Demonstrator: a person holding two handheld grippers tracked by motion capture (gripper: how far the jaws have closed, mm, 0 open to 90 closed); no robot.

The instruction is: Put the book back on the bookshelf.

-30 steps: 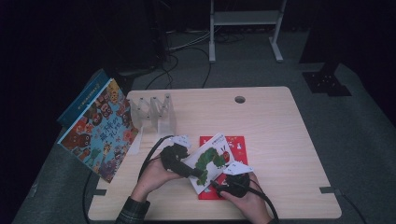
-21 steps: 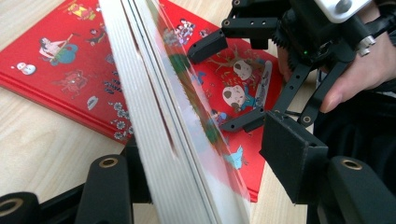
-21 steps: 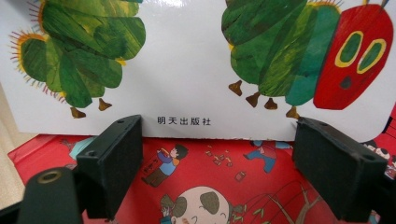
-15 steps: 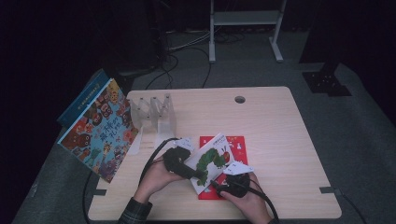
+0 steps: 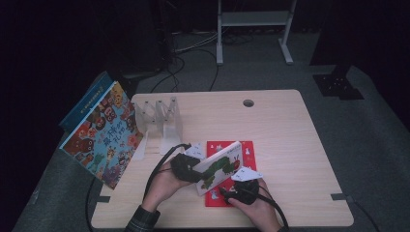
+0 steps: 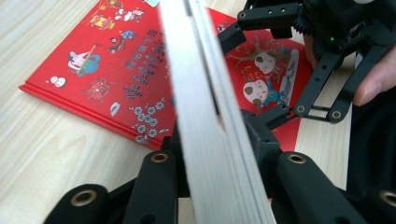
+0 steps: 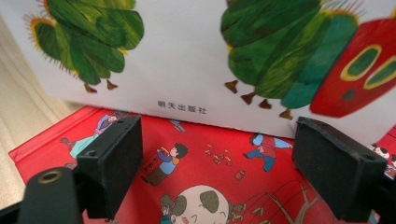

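Tongs of the left hand [image 6: 219, 154] have just been closing and are now clamped on the near-left edge of the white hardcover picture book with the green caterpillar on its cover [image 5: 220, 166]; in the left gripper view the stacked white page block is seen squeezed between the two black jaws. Since a second ago the left hand has been brought in little, while the book is held tilted on edge, raised off the flat red picture book [image 5: 244, 150] lying beneath it on the light wooden table [image 5: 290, 125]. The right tongs [image 7: 219, 154] are held apart, their pads [image 7: 116, 158] just below the caterpillar book's lower edge and not pressed on it. The grip is therefore judged secured, so lifting can follow. Farther left, a clear plastic book rack [image 5: 159, 118] is standing, and a large colourful picture book [image 5: 104, 133] is leaned at the table's far-left edge.
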